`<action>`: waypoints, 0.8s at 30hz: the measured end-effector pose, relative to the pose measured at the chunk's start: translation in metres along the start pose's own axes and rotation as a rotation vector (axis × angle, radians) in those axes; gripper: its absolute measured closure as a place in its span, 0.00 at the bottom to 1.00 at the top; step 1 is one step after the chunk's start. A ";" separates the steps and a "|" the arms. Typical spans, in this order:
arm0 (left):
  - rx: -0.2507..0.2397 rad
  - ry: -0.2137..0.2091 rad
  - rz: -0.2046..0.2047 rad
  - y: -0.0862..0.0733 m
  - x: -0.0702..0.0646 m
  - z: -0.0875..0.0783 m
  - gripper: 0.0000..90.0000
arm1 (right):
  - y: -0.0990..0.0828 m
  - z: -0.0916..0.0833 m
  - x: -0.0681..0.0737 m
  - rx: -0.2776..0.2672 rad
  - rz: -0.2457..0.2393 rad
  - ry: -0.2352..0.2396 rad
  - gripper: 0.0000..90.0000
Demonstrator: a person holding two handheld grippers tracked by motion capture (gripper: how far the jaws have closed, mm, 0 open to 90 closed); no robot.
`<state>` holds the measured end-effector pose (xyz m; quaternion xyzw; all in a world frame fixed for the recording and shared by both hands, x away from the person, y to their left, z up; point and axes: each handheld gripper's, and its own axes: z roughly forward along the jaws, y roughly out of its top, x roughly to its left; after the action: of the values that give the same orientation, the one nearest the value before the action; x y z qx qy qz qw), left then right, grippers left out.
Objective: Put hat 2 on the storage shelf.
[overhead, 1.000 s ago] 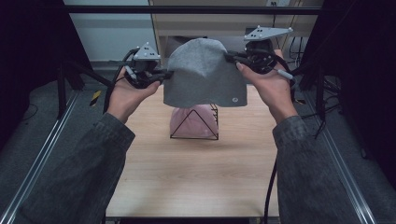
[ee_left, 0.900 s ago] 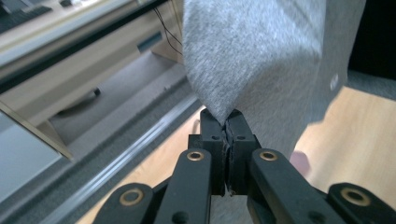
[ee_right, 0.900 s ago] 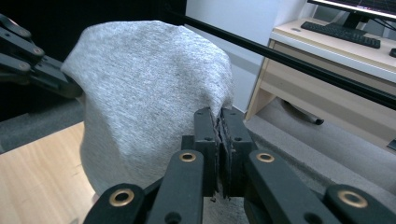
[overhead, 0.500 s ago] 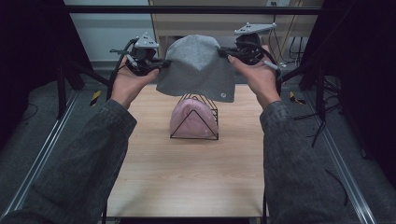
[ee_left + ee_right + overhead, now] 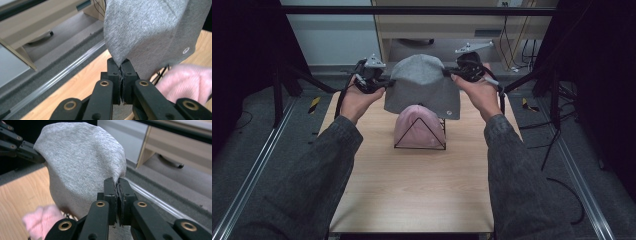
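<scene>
Hand-held gripper [image 5: 121, 67] pinching grey beanie [image 5: 150, 32]

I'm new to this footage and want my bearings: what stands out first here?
A grey beanie is held up in the air over the far half of the table, pinched at either side by the left gripper and right gripper. Just below it, a pink hat sits on a black wire stand.

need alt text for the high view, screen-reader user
A person holds a grey beanie stretched in the air between the left gripper and right gripper, each shut on one edge. Below and in front of it, a pink beanie sits on a black wire stand on the wooden table.
</scene>
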<state>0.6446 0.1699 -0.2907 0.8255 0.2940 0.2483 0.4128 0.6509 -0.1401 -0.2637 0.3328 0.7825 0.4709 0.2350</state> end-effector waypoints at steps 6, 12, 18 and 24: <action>0.031 -0.008 -0.007 -0.020 -0.006 0.010 0.97 | -0.025 0.013 0.005 0.036 0.022 0.010 0.97; 0.073 -0.020 -0.022 -0.041 -0.008 0.020 0.97 | -0.050 0.025 0.009 0.074 0.042 0.014 0.97; 0.106 -0.026 -0.039 -0.061 -0.011 0.029 0.97 | -0.067 0.034 0.014 0.105 0.053 0.022 0.97; 0.137 -0.035 -0.057 -0.076 -0.014 0.035 0.97 | -0.081 0.041 0.017 0.127 0.066 0.030 0.97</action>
<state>0.6363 0.1782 -0.3753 0.8472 0.3266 0.2014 0.3675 0.6433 -0.1313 -0.3552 0.3654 0.8030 0.4327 0.1858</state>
